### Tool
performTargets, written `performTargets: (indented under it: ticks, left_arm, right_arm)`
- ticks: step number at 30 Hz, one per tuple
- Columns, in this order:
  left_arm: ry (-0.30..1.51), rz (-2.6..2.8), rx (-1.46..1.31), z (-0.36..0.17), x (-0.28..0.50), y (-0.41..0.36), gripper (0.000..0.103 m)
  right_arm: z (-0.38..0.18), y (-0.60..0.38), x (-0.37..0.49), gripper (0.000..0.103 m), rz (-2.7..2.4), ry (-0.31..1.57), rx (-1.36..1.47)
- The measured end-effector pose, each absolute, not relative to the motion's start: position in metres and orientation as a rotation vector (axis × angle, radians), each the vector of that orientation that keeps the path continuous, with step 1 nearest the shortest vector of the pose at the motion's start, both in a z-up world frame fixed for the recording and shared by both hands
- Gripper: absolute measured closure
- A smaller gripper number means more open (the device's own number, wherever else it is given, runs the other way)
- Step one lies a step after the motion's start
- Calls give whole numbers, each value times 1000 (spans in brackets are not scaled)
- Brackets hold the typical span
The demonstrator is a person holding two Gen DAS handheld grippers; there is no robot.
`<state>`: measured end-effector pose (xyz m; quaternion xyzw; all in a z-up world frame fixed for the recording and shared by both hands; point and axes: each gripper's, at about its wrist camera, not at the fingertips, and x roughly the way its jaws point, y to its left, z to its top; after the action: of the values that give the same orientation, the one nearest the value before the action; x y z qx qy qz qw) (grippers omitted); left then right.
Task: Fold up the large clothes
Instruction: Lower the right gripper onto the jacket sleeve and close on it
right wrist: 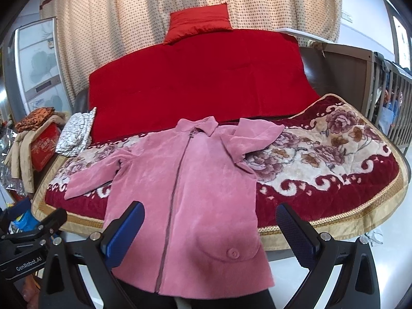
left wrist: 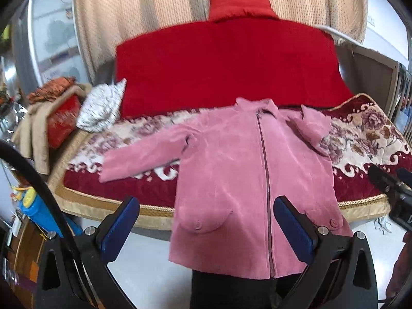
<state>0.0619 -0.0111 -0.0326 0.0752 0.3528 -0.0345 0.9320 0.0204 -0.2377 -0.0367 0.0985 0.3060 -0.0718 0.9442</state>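
While zipped, pink coat (right wrist: 185, 193) lies flat, one sleeve seemingly folded.

The room is bright and the light is soft, with few shadows. Both pictures bend at the edges, with black corners. The pink coat (left wrist: 247, 180) looks a bit blurry. White glare shows at 3 o'clock.

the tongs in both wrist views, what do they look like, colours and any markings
Both are alike: the left tongs and right tongs have black angular frames with triangular cut-outs, silver bolts, and blue textured pads on the fingers. In the right view, the left unit's black body reads "GenRobot.AI" in white.
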Motion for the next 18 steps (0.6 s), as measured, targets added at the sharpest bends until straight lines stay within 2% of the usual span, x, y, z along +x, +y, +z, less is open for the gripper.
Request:
performTargets:
  ticks: [10, 18]
  left_arm:
    - [925, -158, 113, -79, 122, -32, 0]
    - [947, -100, 168, -98, 166, -32, 0]
  right_arm:
    - [-54, -286, 77, 0, -232, 671, 217]
    - [-78, -357, 160, 0, -178, 684, 320]
